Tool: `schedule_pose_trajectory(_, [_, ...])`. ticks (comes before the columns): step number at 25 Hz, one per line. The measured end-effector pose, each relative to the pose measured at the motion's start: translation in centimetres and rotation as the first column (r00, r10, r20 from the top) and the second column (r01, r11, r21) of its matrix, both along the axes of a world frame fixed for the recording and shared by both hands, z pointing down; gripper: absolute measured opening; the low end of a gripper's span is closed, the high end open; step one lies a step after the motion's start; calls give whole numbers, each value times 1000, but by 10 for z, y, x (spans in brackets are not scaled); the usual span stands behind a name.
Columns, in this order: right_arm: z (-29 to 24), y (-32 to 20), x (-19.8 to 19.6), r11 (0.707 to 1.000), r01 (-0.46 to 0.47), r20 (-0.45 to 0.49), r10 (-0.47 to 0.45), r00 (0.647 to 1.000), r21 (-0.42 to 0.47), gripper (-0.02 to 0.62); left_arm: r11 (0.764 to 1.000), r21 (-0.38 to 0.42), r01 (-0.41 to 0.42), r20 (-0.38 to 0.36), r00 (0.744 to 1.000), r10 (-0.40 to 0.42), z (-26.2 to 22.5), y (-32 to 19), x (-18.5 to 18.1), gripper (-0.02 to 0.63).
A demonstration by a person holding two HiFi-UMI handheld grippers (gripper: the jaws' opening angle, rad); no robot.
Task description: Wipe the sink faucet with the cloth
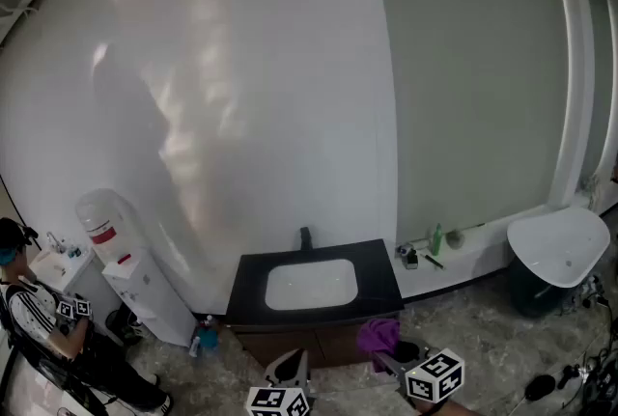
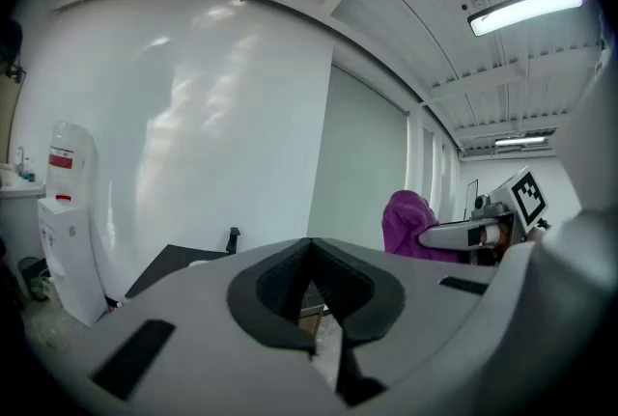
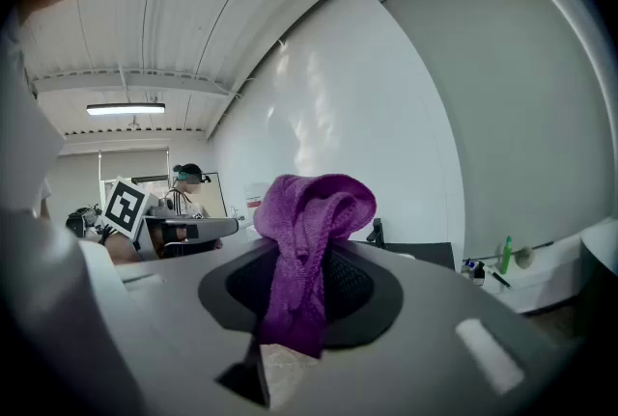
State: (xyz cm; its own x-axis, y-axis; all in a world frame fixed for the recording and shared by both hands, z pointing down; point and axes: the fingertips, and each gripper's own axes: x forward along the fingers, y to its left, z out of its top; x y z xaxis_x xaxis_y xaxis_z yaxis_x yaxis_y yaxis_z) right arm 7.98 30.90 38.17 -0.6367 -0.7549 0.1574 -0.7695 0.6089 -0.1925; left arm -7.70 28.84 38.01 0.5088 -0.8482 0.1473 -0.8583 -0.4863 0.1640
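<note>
Evidently the wiping has not begun. A broad white wall (image 1: 241,67) backs the black worktop (image 1: 253,281), with the white sink (image 1: 311,284) at its centre and the faucet (image 1: 305,237) at its back edge, well apart from both tongs. The right tongs (image 3: 307,284) pinch the purple cloth (image 3: 314,211). The left tongs (image 2: 311,281) are closed on nothing.

Purple cloth (image 3: 309,240), black faucet (image 1: 305,237), white sink (image 1: 311,285) set in black countertop (image 1: 249,284), green bottle (image 1: 436,238), white wall (image 1: 241,67), 2 black-and-white square-patterned marker cubes (image 1: 436,375).

Bunched purple cloth (image 3: 314,211) in right claw (image 3: 301,284); black faucet (image 1: 305,237) upright, well apart from it.
</note>
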Motion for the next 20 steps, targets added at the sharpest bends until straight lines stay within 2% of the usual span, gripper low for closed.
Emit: schedule_pose_trajectory(20, [-1, 14, -6, 1000, 2, -24, -1, 1000, 13, 97, 1000, -10, -14, -6, 1000, 14, 2, 14, -1, 6])
